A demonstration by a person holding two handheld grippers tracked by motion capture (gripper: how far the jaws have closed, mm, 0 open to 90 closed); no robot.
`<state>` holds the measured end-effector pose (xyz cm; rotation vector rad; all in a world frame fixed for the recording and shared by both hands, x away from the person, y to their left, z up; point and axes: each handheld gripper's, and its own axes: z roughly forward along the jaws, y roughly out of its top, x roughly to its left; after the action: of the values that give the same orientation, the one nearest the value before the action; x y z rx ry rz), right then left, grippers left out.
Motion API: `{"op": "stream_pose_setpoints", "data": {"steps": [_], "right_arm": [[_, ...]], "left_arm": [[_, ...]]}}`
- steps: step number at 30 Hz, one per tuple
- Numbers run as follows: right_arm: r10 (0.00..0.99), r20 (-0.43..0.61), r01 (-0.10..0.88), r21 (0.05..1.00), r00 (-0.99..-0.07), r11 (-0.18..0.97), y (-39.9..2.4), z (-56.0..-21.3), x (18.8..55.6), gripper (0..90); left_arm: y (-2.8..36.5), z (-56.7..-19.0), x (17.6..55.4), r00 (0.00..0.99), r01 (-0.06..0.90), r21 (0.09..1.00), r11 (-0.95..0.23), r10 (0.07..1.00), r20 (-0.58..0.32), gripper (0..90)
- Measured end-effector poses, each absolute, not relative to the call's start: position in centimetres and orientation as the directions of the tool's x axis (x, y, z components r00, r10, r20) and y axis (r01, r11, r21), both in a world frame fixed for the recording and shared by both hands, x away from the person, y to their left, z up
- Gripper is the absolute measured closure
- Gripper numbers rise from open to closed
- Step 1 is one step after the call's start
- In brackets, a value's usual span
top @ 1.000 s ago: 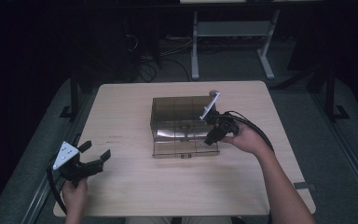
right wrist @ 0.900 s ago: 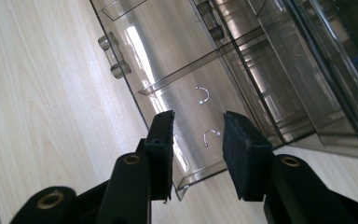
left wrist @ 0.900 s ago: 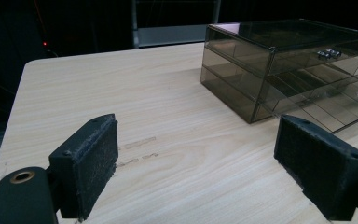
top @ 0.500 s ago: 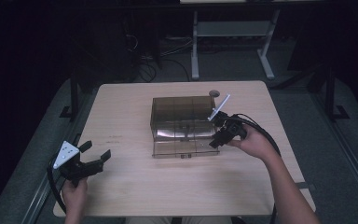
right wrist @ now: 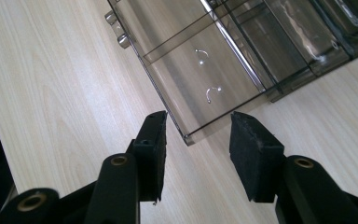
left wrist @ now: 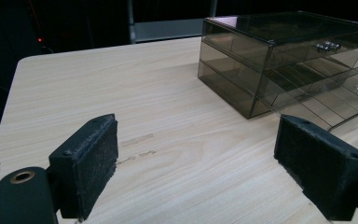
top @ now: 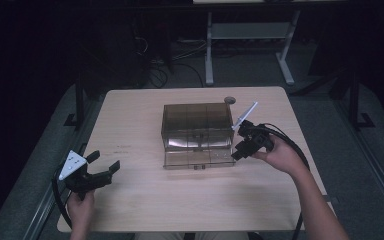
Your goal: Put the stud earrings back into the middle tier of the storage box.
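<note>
Both jaws spread; my right gripper (right wrist: 196, 140) straddles the open drawer's (right wrist: 200, 70) near corner, frame centre.

The surface (top: 145, 115) is a pale wood-grain top with rounded corners, standing on a grey floor (top: 330, 115). Near its middle, a little toward the far side, sits a smoky see-through drawer unit (top: 196, 120), its lower drawers (top: 198, 159) pulled out toward the person so they overhang the board in front of the unit. A small round fitting (top: 229, 100) sits in the surface just behind the unit's far right corner. Faint scuff marks (left wrist: 135, 140) show on the bare wood to the left of the unit. The rest of the top lies bare.
</note>
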<state>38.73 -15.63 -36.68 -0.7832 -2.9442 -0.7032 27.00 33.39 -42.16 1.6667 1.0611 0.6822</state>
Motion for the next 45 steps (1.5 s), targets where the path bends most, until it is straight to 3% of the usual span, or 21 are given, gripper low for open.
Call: {"op": "stream_pose_setpoints", "data": {"steps": [45], "right_arm": [[0.563, 0.158, 0.568, 0.44, -0.811, 0.695, -21.9, -40.0, 33.6, 48.5]], "left_arm": [[32.9, -42.2, 27.1, 0.464, 0.33, 0.936, -0.126, 0.885, -0.044, 13.0]]}}
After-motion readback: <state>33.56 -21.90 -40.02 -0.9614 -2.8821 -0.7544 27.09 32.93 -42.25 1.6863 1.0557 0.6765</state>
